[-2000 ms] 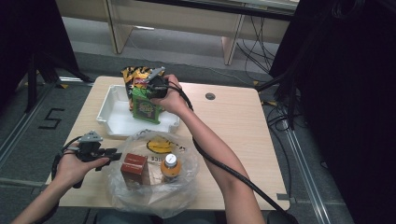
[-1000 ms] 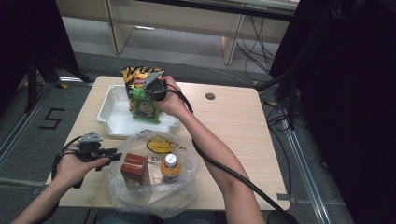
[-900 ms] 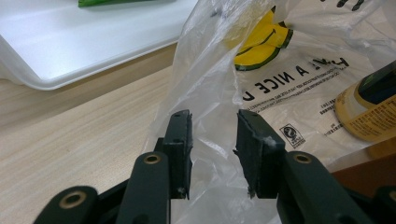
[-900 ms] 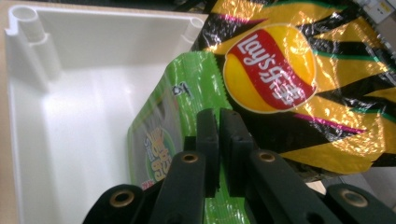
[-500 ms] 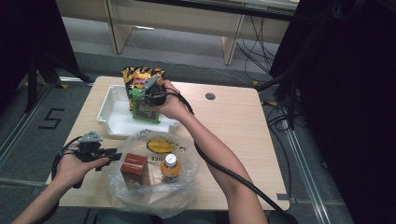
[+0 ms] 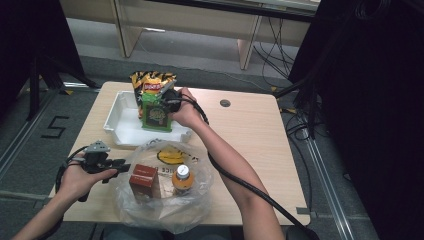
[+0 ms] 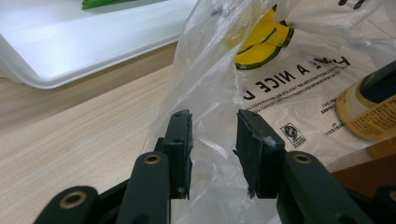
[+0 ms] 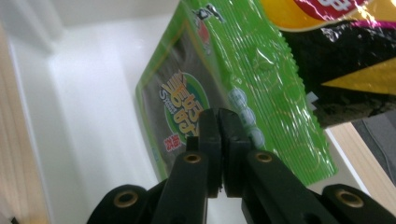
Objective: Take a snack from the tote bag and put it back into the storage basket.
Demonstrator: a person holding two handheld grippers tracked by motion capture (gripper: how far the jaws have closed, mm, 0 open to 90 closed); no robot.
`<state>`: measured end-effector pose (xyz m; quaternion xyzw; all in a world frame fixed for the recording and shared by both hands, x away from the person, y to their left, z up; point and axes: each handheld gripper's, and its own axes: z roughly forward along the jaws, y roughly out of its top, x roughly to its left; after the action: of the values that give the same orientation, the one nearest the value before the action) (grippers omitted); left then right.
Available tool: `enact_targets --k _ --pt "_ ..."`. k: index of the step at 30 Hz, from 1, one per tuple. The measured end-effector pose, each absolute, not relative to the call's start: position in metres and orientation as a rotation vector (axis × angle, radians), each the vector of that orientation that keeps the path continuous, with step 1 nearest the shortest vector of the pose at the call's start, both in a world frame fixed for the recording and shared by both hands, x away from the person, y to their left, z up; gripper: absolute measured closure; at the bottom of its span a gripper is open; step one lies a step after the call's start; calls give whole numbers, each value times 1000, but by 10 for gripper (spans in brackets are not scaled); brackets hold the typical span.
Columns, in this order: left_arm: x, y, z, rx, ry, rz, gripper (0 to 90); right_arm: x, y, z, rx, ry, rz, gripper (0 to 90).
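Since two seconds ago the green seaweed packet [image 6: 156, 112] has shifted slightly deeper into the white plastic tray [image 6: 120, 127]. Left gripper [image 6: 119, 165]: jaws parted around the clear plastic bag's [image 6: 165, 210] edge. Yellow-black crisp bag [image 6: 150, 82] behind. Right gripper [image 6: 162, 101] clenched on the packet's top.

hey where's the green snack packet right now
In the high view the green snack packet stands in the white tray at the table's far left, pinched by the right gripper, before the yellow chip bag.

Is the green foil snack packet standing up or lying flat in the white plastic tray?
Standing up. The green foil snack packet rises on edge above the white plastic tray, its top edge pinched by the right gripper.
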<state>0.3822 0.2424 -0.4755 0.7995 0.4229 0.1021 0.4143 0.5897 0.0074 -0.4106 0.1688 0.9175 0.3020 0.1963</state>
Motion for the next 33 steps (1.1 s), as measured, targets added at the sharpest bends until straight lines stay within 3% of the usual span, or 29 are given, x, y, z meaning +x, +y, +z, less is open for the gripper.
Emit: enact_targets --k 33 --pt "380 241 -473 1942 1072 263 637 586 7 -409 568 2592 919 840"
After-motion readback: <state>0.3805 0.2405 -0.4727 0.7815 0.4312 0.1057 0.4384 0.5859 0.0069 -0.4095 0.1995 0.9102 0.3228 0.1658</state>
